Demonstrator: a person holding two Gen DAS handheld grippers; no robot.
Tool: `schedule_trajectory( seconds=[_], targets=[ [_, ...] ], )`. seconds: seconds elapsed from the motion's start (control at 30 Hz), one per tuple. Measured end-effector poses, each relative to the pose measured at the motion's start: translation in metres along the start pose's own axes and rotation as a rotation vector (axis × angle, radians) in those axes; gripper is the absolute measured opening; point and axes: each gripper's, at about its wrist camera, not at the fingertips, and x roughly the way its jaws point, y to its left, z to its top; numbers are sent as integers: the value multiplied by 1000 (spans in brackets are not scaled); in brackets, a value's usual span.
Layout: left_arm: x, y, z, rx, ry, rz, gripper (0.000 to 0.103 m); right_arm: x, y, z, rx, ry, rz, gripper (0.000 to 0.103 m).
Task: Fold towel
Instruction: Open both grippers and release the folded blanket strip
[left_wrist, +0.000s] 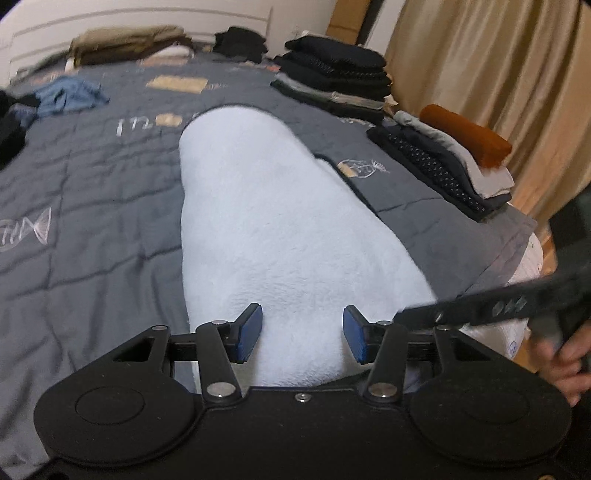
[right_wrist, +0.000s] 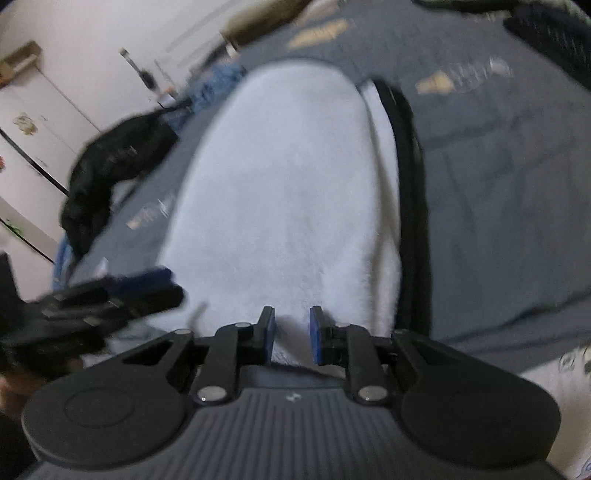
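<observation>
Towel (left_wrist: 280, 221) lies lengthwise on the quilt (left_wrist: 92, 192), long edges clear.

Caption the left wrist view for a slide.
Left gripper open over a pale blue towel on a grey quilt.

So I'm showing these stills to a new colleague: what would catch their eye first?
The pale blue towel, lying lengthwise down the middle of the grey quilt, fills both views. Next come the blue-padded claws at its near end: the left claw open, the right claw narrower. Then the rust-orange roll atop folded clothes at the bed's right edge.
</observation>
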Motion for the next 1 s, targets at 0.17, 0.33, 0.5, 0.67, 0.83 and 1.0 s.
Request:
schedule_trajectory(
  seconds=[0.17,0.33,0.5,0.67,0.83,1.0],
  targets=[
    [-2,1,-3,4,-8,7,48,-10,-5,5,33,-10,17,20],
    [-17,5,3,-41,-83,-39,48,-38,-11,21,63,-120,51,21],
    [-29,8,13,-85,-162,-77,50,-48,-9,57,34,-191,-2,31],
    [-22,10,30,-87,-178,-77,50,-28,-8,98,-14,-180,-5,36],
    [-5,14,51,-92,-173,-85,50,1,-23,125,-9,-162,-21,36],
    [16,18,74,-86,-170,-90,50,21,-29,147,-24,-156,-9,36]
  ],
)
